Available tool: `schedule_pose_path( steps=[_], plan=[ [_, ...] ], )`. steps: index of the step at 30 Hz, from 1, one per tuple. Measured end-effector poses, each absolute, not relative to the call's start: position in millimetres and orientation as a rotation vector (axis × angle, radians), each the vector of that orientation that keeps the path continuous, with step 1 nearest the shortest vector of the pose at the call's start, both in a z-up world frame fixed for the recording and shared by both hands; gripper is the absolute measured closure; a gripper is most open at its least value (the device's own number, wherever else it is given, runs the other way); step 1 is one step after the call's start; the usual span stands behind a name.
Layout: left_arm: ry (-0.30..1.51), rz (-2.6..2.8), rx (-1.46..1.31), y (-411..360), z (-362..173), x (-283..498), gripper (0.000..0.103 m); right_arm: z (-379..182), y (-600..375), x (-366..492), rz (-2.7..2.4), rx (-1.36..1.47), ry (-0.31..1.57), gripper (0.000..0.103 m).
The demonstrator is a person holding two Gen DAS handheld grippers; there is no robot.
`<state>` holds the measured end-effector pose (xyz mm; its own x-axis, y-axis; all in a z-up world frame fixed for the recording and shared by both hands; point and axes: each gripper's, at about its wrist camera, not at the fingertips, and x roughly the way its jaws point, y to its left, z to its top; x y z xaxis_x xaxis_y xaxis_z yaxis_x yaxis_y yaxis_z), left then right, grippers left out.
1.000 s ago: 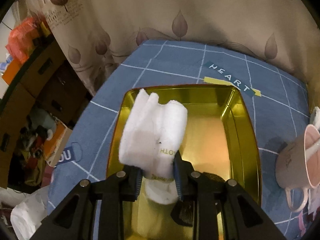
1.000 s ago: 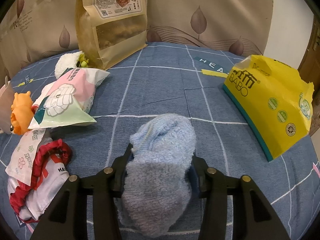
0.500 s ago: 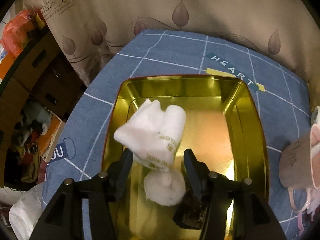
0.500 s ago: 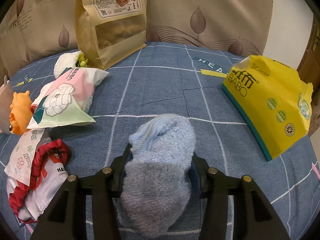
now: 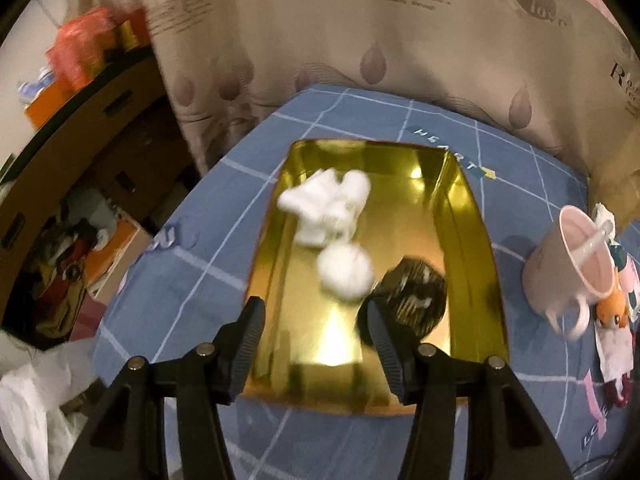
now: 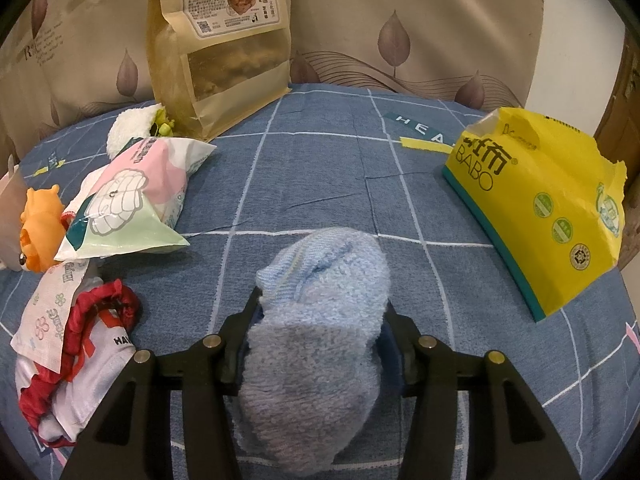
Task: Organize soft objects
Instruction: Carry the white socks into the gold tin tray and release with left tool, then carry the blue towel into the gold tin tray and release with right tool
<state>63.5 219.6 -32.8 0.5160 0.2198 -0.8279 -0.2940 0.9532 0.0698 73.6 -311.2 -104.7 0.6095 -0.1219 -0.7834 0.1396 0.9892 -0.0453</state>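
Note:
In the left wrist view a gold metal tray (image 5: 476, 240) sits on the blue checked tablecloth. A white folded cloth (image 5: 328, 208) lies loose in it, with a white fluffy ball (image 5: 346, 276) and a dark round object (image 5: 416, 296) nearer to me. My left gripper (image 5: 314, 308) is open above the tray's near end with nothing between its fingers. In the right wrist view my right gripper (image 6: 320, 300) is shut on a rolled light blue towel (image 6: 320, 320), which bulges out between and over the fingers just above the tablecloth.
A pink mug (image 5: 572, 264) with a spoon and an orange toy (image 5: 612, 312) stand right of the tray. The table's left edge drops to floor clutter. Around the blue towel are a yellow bag (image 6: 540, 208), a brown pouch (image 6: 220, 40), a tissue pack (image 6: 128, 200) and a red-white cloth (image 6: 88, 340).
My left gripper opened and let go of the white cloth, which dropped into the tray. It then pulled back and up from the tray. The right gripper and blue towel stayed put.

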Motion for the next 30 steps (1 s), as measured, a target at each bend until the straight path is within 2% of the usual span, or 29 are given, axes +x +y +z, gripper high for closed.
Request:
schedule_pose_path(
  steps=[10,21,30],
  plan=[
    [0.895,0.384,-0.124,229.4,-15.6,22.7,0.048,-99.2,-302.0,71.3,-0.142,-0.012,0.889,0.067],
    [0.893,0.447,-0.163,244.5,-17.2,18.2,0.048,-33.2,-264.7,69.7,-0.086,-0.021,0.797,0.067],
    [0.871,0.498,-0.238,263.4,-9.6,9.3,0.048,24.8,-148.8,77.0,0.179,-0.102,0.717,0.067]
  ],
)
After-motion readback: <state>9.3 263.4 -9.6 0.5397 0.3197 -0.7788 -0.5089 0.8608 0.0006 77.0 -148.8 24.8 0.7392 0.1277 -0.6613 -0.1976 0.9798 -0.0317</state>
